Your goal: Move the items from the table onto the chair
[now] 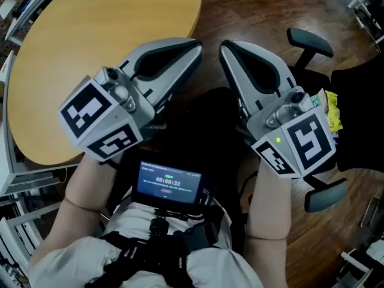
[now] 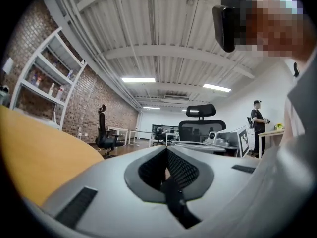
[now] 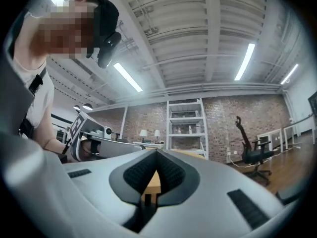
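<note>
Raised, clenched, empty: left tool (image 1: 193, 47), right tool (image 1: 223, 45). Visible bench (image 1: 90, 53) bare; yellow packet (image 1: 332, 108) on office chair (image 1: 360, 101). Transfer seemingly finished; no grasp needed next.

Table top (image 1: 90, 29) bare, free passage above; chair armrest (image 1: 309, 42) juts out at right.

The left gripper (image 2: 166, 150) has its jaws closed tip to tip, with nothing held between them. A table (image 2: 39, 157) fills 8 o'clock and shelves (image 2: 44, 86) stand at 10 o'clock. From the tips, a chair (image 2: 200, 128) sits at 1 o'clock, and a person (image 2: 258, 128) stands at 3 o'clock.
</note>
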